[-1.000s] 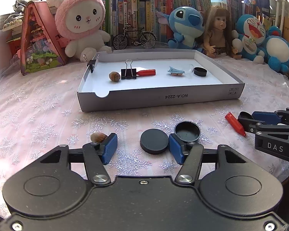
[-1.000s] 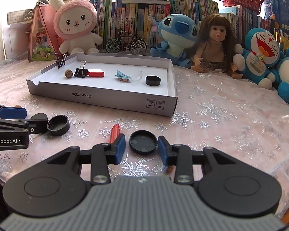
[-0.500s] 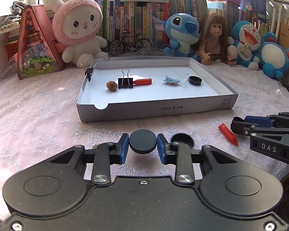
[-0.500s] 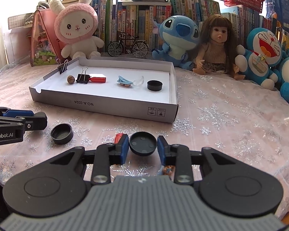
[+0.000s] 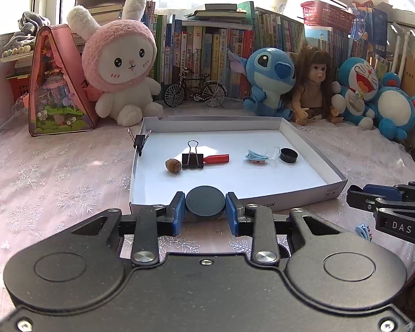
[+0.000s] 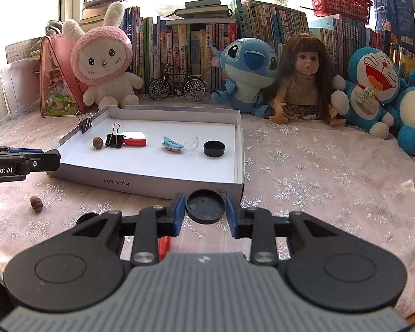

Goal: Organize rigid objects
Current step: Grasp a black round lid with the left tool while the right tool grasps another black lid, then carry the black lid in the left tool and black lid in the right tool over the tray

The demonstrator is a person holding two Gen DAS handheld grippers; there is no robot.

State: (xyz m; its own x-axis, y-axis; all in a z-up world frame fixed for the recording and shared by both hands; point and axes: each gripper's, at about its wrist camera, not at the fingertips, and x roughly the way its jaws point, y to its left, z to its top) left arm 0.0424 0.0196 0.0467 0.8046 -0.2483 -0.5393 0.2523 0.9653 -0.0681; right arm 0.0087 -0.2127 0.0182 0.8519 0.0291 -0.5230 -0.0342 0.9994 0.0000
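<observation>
My left gripper (image 5: 205, 208) is shut on a flat black round cap (image 5: 205, 200), held above the cloth at the near wall of the white tray (image 5: 304, 196). My right gripper (image 6: 205, 210) is shut on a second black cap (image 6: 205, 206), hollow side up, in front of the tray's near right corner (image 6: 152, 185). Inside the tray lie an acorn (image 5: 173, 165), a black binder clip (image 5: 192, 157), a red piece (image 5: 217, 159), a blue hair clip (image 5: 256, 156) and another black cap (image 5: 288, 155). On the cloth an acorn (image 6: 36, 203) lies loose.
A small binder clip (image 5: 139, 141) grips the tray's left wall. A blue hair clip (image 5: 363, 231) and a red piece (image 6: 163, 244) lie on the cloth near my grippers. Plush toys, a doll (image 6: 301, 83), a model bicycle (image 5: 195, 91) and books line the back.
Both grippers went from open around their caps to shut on them. Both then rose off the cloth with the caps and came closer to the tray's near wall.
</observation>
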